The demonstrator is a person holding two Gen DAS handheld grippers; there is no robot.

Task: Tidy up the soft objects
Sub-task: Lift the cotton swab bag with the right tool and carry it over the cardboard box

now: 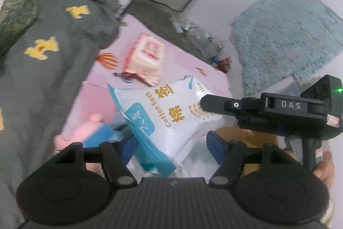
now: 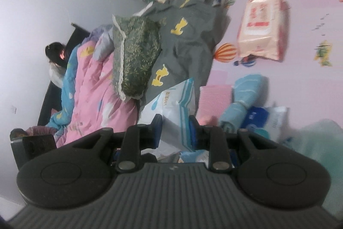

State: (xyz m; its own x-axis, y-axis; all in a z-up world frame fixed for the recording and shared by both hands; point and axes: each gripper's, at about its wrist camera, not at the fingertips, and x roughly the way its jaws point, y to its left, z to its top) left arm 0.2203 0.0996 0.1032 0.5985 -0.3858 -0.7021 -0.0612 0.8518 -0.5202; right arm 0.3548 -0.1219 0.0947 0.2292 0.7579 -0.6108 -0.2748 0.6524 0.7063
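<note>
Here — swab bag (image 2: 175,117) between right gripper (image 2: 174,132) pads.

Lighting is dim, flat and cool with soft shadows only, a small green lamp glare on the right gripper (image 1: 339,90), motion blur across the pink mat (image 2: 300,20) and far bedding, strong fisheye bending at all edges, and dark vignette corners.

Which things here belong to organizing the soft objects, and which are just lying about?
In the job:
- cotton swab bag, between the left gripper fingers, pinched by the right gripper
- pink wet-wipes pack
- blue rolled pack

Lying about:
- grey quilt
- green pillow
- pink floor mat
- teal towel
</note>
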